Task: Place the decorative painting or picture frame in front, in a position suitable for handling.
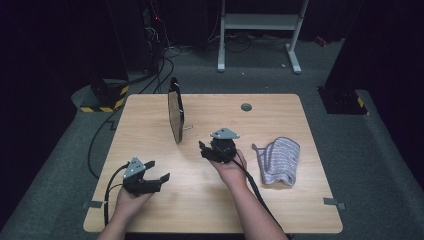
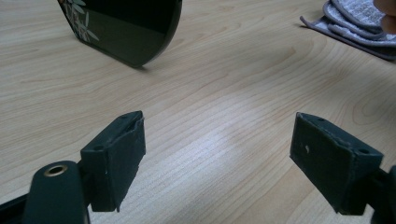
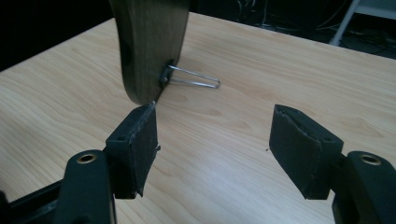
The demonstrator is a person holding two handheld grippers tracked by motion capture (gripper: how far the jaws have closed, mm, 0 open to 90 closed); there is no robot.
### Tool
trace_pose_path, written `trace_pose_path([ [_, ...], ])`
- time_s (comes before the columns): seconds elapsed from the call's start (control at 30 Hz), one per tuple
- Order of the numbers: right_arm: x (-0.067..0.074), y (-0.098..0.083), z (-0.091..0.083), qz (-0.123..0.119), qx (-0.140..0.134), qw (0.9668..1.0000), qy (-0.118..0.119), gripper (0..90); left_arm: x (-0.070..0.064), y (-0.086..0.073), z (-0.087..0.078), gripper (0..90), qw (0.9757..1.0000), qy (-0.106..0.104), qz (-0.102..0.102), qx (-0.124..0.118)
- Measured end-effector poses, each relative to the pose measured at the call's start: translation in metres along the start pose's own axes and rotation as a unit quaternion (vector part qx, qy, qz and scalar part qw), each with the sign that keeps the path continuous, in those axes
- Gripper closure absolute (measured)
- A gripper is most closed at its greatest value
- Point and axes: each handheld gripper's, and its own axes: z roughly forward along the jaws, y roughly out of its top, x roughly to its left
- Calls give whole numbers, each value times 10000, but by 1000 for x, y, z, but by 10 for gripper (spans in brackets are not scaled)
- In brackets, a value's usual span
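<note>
Right gripper (image 1: 206,151) fingers (image 3: 135,144) spread, empty, seemingly just short of the standing mirror (image 1: 175,112); left gripper (image 1: 155,172) fingers spread above the desk (image 1: 280,210).

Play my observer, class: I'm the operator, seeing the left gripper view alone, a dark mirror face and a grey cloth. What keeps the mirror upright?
Observer: A thin wire stand juts from the mirror's wooden back.
Operator: What else is behind it?
Observer: The right gripper, jaws open and empty, one jaw close to the mirror's lower edge.
Operator: Anything farther off?
Observer: A grey round cap set in the tabletop near the far edge.
</note>
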Motion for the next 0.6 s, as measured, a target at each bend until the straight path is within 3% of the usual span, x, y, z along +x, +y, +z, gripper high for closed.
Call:
trace_pose_path([
  [0.17, 12, 16, 12, -3, -73, 9998, 196, 326, 0, 0, -1, 185, 10000, 1, 48, -10],
  [0.6, 38, 58, 42, -93, -365, 9985, 395, 366, 1, 0, -3, 185, 10000, -33, 18, -40],
])
